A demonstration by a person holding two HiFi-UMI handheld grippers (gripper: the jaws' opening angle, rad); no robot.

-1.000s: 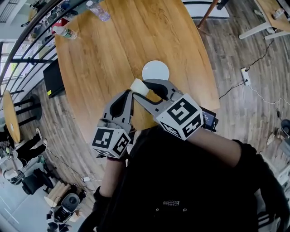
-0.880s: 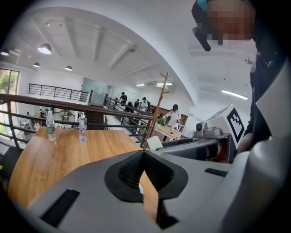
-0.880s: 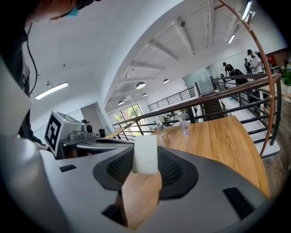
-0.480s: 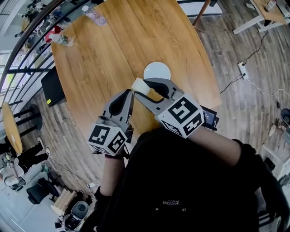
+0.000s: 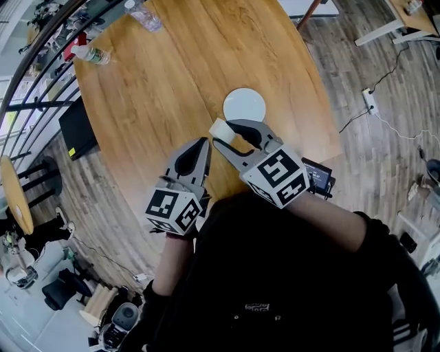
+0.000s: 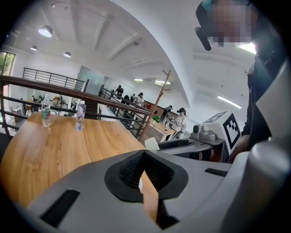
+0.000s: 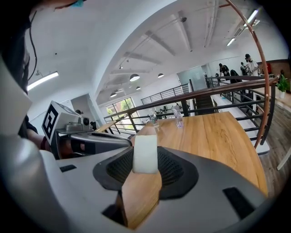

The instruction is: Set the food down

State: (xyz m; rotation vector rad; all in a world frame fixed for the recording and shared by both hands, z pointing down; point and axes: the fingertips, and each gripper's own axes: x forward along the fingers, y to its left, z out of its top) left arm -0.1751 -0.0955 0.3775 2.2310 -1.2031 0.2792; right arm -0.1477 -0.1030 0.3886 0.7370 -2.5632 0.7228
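A pale cream block of food [image 5: 221, 128] is pinched between the tips of my right gripper [image 5: 220, 132], which is shut on it. In the right gripper view the block [image 7: 145, 152] stands upright between the dark pads. It hangs above the wooden table [image 5: 165, 82], just short of the near-left edge of a small white plate [image 5: 244, 104]. My left gripper [image 5: 203, 143] is close to the left of the block with its tips together and nothing in them. In the left gripper view the food [image 6: 151, 144] and the right gripper [image 6: 182, 144] show ahead on the right.
Two plastic bottles [image 5: 148, 15] [image 5: 89, 53] stand at the table's far left edge by a railing. A black flat object [image 5: 77, 127] leans on the floor at the left. A small black device [image 5: 316, 175] lies at the table's near right edge. A power strip [image 5: 371, 102] is on the floor.
Both grippers have shifted slightly right and toward the plate. The right gripper's hold on the food block is unchanged.
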